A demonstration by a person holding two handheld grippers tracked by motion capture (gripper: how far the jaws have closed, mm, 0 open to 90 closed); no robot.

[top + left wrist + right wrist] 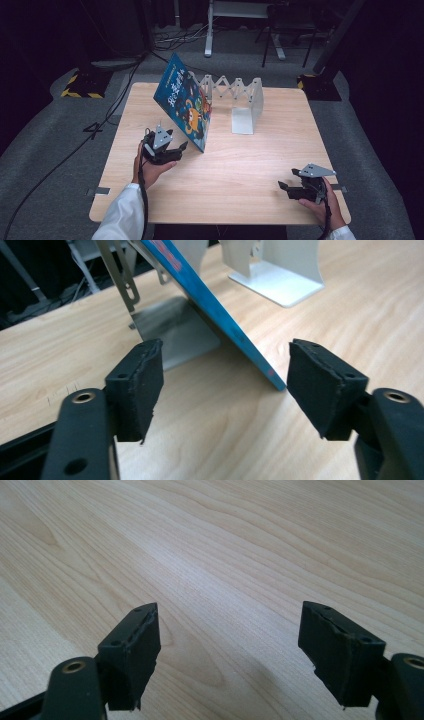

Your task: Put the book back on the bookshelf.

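Observation:
A blue picture book (185, 102) stands tilted on the wooden table (240, 170), its top leaning back to the left against a white accordion book rack (235, 90). My left gripper (181, 149) is open just in front of the book's lower near corner, not touching it. In the left gripper view the book's blue edge (220, 320) runs down between the two spread pads of the left gripper (225, 375), and nothing is held. My right gripper (283, 189) rests open near the front right of the table. Bare wood lies between the pads of the right gripper (230, 630).
The rack's white end plate (247, 112) stands right of the book, its foot (280, 282) flat on the table. Its other end plate (175, 330) lies in shadow under the book. Beyond the table are grey carpet, cables and stand bases.

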